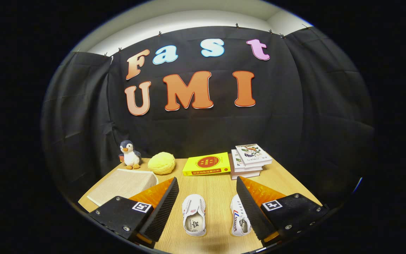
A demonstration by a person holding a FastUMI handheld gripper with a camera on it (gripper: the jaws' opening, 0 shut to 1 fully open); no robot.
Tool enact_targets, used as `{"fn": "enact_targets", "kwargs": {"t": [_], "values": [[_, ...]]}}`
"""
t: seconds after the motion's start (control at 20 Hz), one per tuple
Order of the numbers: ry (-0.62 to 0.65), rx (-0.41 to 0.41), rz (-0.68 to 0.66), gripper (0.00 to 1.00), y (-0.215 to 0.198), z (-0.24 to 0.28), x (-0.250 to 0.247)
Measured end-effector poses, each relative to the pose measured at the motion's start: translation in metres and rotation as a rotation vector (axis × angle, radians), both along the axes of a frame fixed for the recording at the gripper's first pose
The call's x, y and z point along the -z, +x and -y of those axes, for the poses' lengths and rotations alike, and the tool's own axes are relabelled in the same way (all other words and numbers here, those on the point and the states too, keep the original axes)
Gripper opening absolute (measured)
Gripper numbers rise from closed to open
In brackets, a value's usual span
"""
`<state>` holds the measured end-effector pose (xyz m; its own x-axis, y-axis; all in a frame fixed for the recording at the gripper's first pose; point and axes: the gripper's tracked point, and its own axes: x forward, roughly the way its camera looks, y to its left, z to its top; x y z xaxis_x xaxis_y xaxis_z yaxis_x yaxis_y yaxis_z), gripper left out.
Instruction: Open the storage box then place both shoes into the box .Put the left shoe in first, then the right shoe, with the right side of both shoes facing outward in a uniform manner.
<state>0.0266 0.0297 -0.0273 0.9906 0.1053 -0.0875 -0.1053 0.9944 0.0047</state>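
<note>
Counter [217, 187]: pale wood-grain top; everything in the scene is carried on it. The booth cloth hangs behind its far edge.

Storage box [122, 184]: taken to be the flat beige fabric-covered item at the counter's left edge, seen lid-up. No gap is seen under the lid, so it is judged closed; the opening step is judged not yet done. It lies partly behind the claw's left finger.

Books: a yellow book [207, 164] lies flat at the far edge; just right of it a small stack of books [248, 160] is piled, the top one skewed. Both are judged to be clutter kept well clear of the working area.

Soft items: a yellow plush lump [161, 163] and a penguin toy [129, 154] are set near the far left corner, beyond the box.

Claw [207, 192]: released, fingers spread wide, nothing gripped. It is held above the near edge, aimed along the counter, presumably so both shoes and the box can be surveyed before a first approach.

Shoes: two small white shoes lie side by side near the near edge, toes pointed toward the far edge, openings up. One shoe [194, 214] sits in the gap between the fingers; the other shoe [240, 219] is partly hidden behind the right finger. Which is left and which is right cannot be told with certainty.

Next step (judgement): the box lid is to be addressed first.
</note>
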Motion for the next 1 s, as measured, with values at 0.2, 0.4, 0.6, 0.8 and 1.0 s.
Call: {"fn": "enact_targets", "kwargs": {"t": [0.2, 0.4, 0.6, 0.8, 1.0], "values": [[0.002, -0.025, -0.021, 0.98, 0.001, -0.011, 0.007], [0.021, -0.087, -0.064, 0.98, 0.006, -0.033, 0.021], [0.137, -0.208, -0.160, 0.99, 0.013, -0.068, 0.046], [0.254, -0.341, -0.282, 0.98, 0.033, -0.100, 0.070], [0.365, -0.487, -0.425, 0.98, 0.042, -0.133, 0.095]]}}
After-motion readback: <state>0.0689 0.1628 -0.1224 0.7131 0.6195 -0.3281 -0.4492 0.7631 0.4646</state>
